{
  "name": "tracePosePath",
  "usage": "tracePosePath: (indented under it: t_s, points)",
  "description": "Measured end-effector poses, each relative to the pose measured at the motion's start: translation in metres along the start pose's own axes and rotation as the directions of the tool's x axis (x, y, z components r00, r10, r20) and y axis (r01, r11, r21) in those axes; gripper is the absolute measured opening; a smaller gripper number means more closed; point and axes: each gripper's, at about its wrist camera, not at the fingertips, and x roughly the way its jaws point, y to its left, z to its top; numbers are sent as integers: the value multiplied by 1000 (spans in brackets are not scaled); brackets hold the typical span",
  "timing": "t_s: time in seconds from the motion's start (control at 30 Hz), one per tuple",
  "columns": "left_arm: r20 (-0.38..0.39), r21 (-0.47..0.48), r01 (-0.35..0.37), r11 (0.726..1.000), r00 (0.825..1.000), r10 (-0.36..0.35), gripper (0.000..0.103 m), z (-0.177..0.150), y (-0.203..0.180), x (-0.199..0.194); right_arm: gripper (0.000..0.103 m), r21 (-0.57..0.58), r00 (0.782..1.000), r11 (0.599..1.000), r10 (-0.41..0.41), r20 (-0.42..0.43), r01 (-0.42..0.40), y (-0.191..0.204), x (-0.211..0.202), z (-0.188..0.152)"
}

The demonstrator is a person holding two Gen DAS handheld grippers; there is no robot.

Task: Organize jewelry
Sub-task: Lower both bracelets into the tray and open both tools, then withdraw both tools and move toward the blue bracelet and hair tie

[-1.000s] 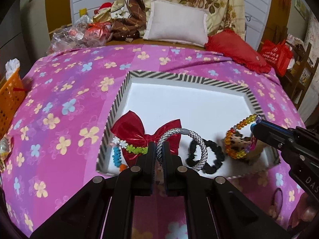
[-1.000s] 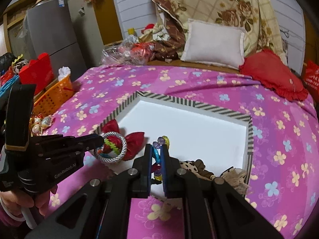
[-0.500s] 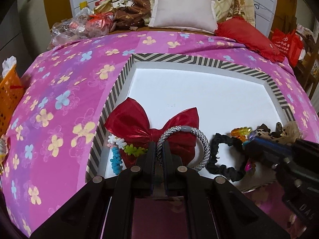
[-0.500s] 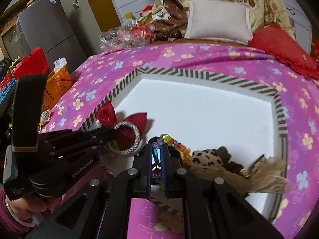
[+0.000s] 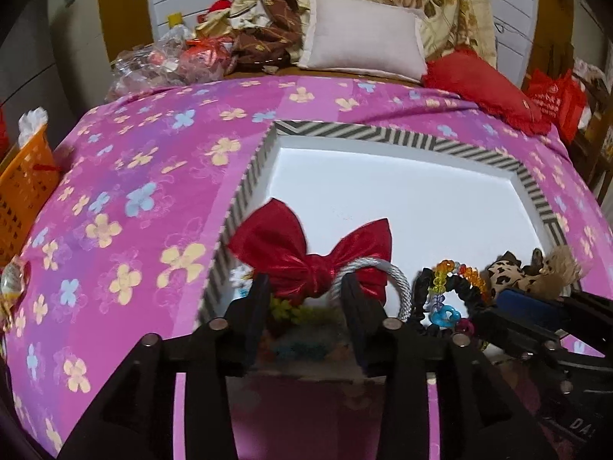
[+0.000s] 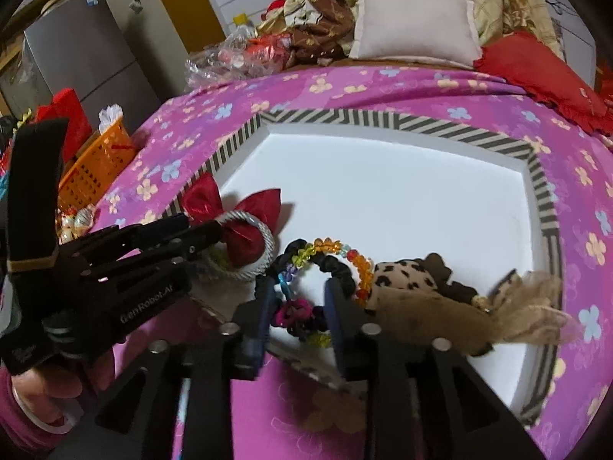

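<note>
I am looking along my left hand-held gripper, whose jaws are standing spread with nothing pinched between them, just over the near left corner of the tray. Between and just past its fingers the red bow is lying on the white floor of the tray, and the silver ring is resting against the bow's right loop, partly under it. Blurred green and blue beads are showing low between the fingers, too soft to name. My right hand-held gripper is also holding its jaws apart, gripping nothing, and they are straddling the near side of the beaded bracelet, which is lying on the black scrunchie; a blue charm and a magenta piece are sitting between the fingers. Just right of these, the leopard scrunchie and a tan tuft are lying along the tray's near edge. The far part of the tray's floor is showing plain white, framed by the striped rim. The tray is sitting on the pink flowered bedspread. Farther back, an orange basket is standing at the left of the bed, and a white pillow and a red cushion are lying at the head.
</note>
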Motion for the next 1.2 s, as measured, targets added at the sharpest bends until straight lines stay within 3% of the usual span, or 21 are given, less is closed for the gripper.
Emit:
tracePosePath:
  t_s: [0.13,0.27,0.73,1.2]
  points:
    - [14,7,-3,1000,1000,3,38,-5,1,-17,37,3,999,1000,-2,35,2,4,-22,-5]
    - [24,7,-2,1000,1000,2,38,-17,0,-37,53,1,997,1000,-13,75,13,14,-48,-16]
    - [23,-1,22,1000,999,-22,38,-76,-19,-93,63,13,987,993,-116,108,115,23,-104,-76]
    - [10,0,37,999,999,-37,38,-113,-36,-118,68,55,977,982,-188,96,183,6,-139,-127]
